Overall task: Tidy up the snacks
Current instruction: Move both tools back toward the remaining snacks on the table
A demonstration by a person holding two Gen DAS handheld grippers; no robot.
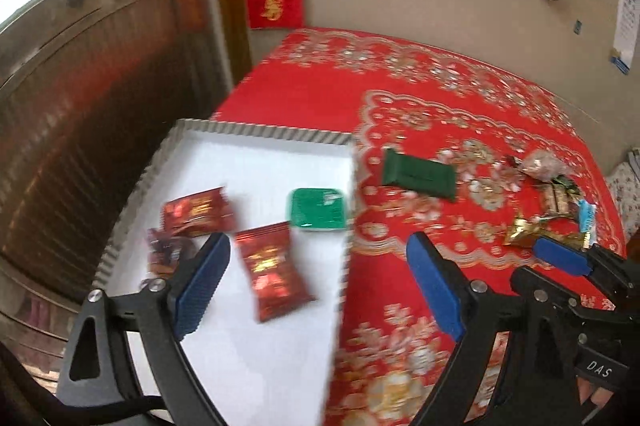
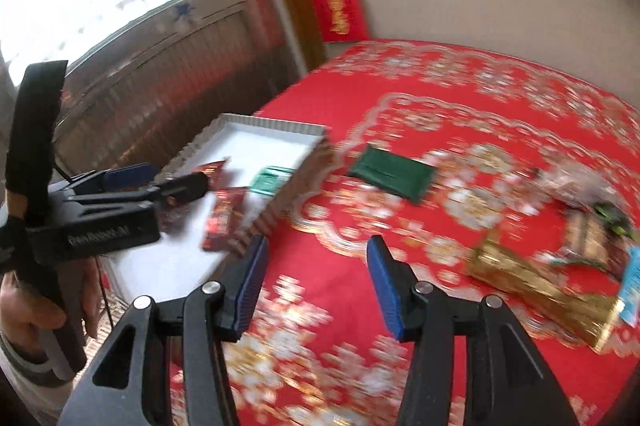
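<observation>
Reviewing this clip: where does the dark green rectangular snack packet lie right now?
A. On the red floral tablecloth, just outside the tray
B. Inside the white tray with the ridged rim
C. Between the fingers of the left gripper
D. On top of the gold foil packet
A: the dark green rectangular snack packet lies flat on the red floral tablecloth, just beyond the white tray's ridged rim, with nothing gripping it.

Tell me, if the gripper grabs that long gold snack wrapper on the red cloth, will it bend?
Probably. The gold wrapper looks like thin crinkled foil, so it likely flexes and crackles. It lies flat on the tablecloth, so it shouldn't roll. Its shiny surface may be a bit slippery.
</observation>
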